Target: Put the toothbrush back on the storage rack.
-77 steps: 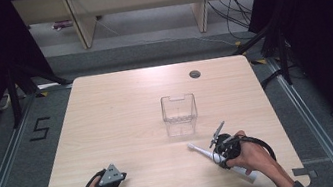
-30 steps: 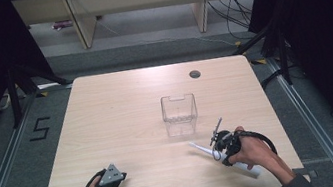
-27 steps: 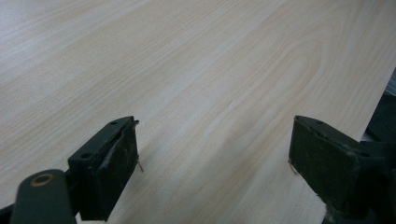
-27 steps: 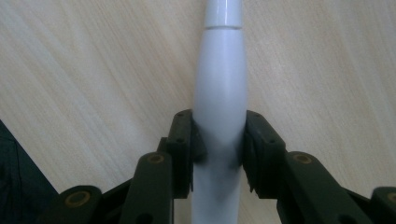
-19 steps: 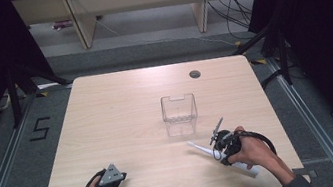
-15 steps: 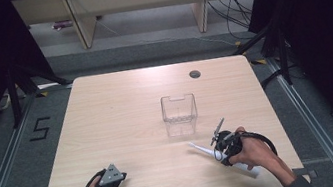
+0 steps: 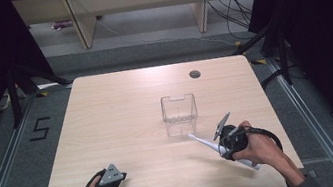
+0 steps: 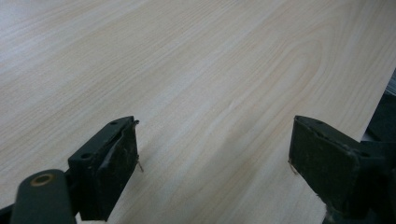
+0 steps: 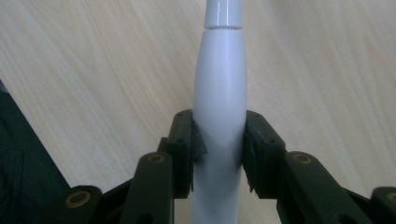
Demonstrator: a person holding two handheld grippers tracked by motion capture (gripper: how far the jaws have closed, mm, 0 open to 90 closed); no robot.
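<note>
Right gripper point(image 7: 226, 139) near front right corner of worktop point(image 7: 121, 110), jaws clamped on body of white electric toothbrush point(image 9: 219, 107). Toothbrush held low over worktop, neck aimed toward clear plastic container point(image 7: 179, 114), tip just short of container's near wall. Container upright near worktop centre. Left gripper point(image 8: 215, 154) at front left edge, resting low on worktop, jaws wide apart with bare wood between. Grommet hole point(image 7: 195, 74) toward far edge.

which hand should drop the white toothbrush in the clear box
Right. The right gripper is already shut on the white toothbrush, beside the clear box; the left gripper sits open, farther off.
</note>
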